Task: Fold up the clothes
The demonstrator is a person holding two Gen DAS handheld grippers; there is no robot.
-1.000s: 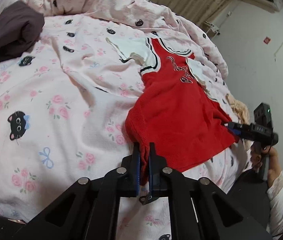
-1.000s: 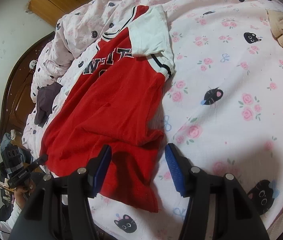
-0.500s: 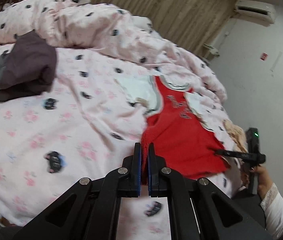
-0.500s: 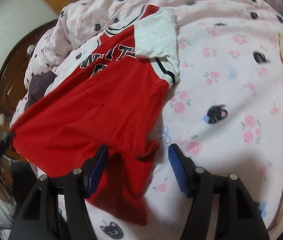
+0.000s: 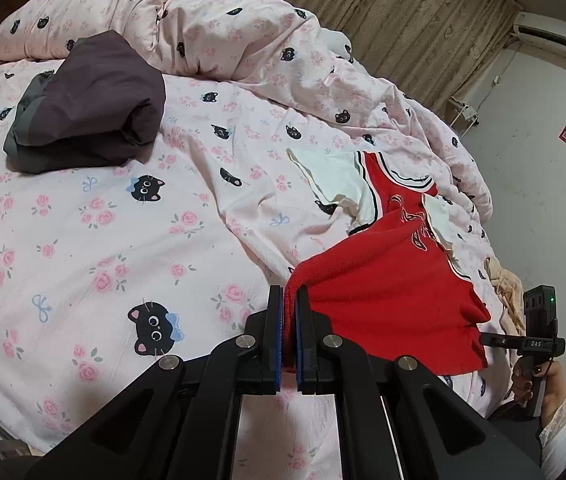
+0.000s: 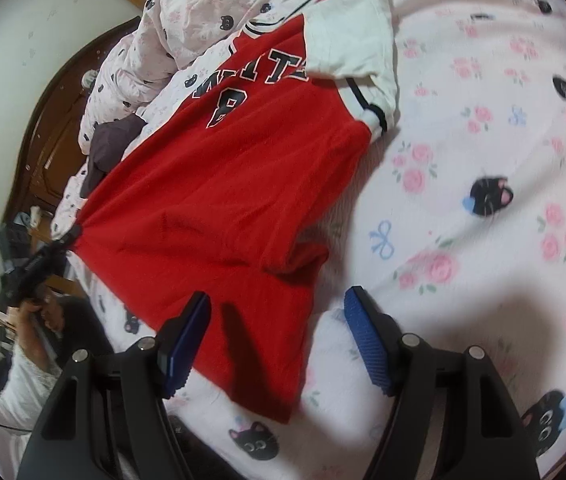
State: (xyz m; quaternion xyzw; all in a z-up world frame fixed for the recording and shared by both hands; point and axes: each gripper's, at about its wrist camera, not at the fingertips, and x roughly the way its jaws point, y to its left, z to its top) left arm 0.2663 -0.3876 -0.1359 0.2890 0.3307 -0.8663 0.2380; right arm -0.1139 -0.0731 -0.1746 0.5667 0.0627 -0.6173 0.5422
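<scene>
Red jersey (image 5: 387, 292) hem pinched in left tool (image 5: 290, 300) — taut.

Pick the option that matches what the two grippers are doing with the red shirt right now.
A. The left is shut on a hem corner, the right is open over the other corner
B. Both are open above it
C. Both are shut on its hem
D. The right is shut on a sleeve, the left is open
A: the left gripper pinches the shirt's hem corner, while the right gripper is spread wide, holding nothing.
</scene>
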